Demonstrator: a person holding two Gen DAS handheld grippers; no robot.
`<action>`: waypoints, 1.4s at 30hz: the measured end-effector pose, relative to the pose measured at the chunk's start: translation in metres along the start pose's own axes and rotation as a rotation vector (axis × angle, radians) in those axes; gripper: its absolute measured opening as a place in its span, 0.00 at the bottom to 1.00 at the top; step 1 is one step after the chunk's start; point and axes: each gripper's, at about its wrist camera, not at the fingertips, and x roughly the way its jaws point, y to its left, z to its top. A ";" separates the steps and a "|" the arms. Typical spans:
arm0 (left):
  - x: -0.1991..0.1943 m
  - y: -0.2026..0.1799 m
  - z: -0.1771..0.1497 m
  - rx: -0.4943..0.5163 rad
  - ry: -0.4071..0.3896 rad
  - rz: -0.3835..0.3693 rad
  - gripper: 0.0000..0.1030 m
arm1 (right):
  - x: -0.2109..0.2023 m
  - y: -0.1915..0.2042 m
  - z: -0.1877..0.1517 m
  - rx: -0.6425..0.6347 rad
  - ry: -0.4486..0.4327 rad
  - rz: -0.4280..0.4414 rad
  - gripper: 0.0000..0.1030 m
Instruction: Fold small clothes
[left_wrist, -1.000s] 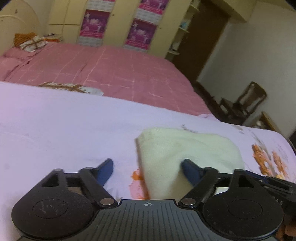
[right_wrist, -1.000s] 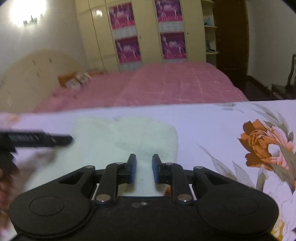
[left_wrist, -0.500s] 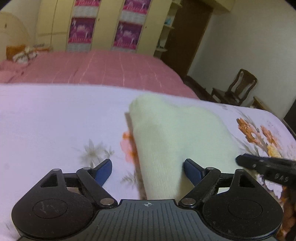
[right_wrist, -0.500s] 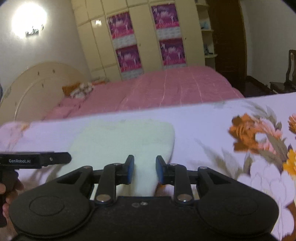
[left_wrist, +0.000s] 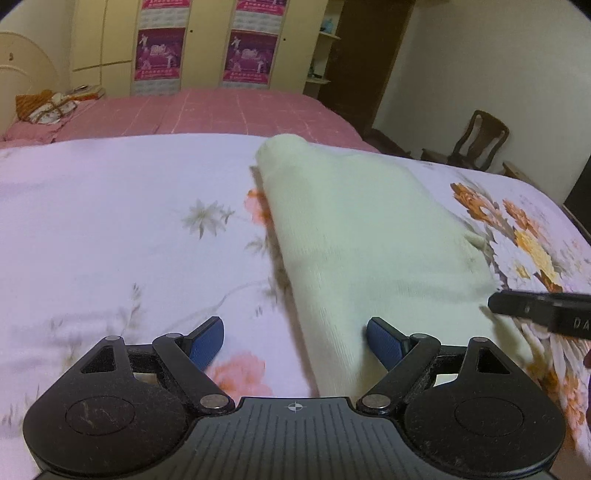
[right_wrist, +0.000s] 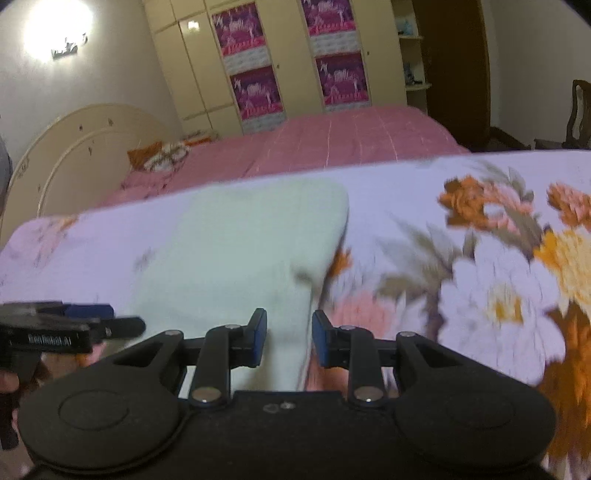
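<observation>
In the left wrist view the pale cream knit garment (left_wrist: 362, 236), folded into a long soft slab with fine ribbing along its near edge, lies on the floral sheet (left_wrist: 129, 229), a smooth lilac cloth printed with orange and yellow blooms. The left hand-held gripper (left_wrist: 295, 338) stands wide, its blue ridged pads apart: one over bare sheet just left of the garment, the other over the garment's near end, neither pressing. To the garment's right a black bar of the right hand-held gripper (left_wrist: 539, 312) cuts in, its lettering cropped by the frame edge. Beyond the garment spreads a pink checked bedspread (left_wrist: 229, 110). In the right wrist view, blurred by motion, the garment (right_wrist: 236, 258) shows as a rounded, smudged shape, its weave unreadable. The right hand-held gripper (right_wrist: 289, 334) is narrow but parted, blue pads either side of the garment's near right edge, with no pinch visible; the garment's nearest part is hidden behind the black body.
</observation>
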 end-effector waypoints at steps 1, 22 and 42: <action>-0.003 -0.001 -0.004 0.001 0.002 0.000 0.82 | -0.003 0.000 -0.004 0.006 0.007 0.002 0.27; -0.048 0.007 -0.009 -0.049 -0.045 -0.070 0.82 | -0.045 -0.007 -0.031 0.120 -0.002 0.072 0.46; 0.057 0.051 0.037 -0.327 0.081 -0.345 0.70 | 0.069 -0.081 0.019 0.448 0.034 0.338 0.60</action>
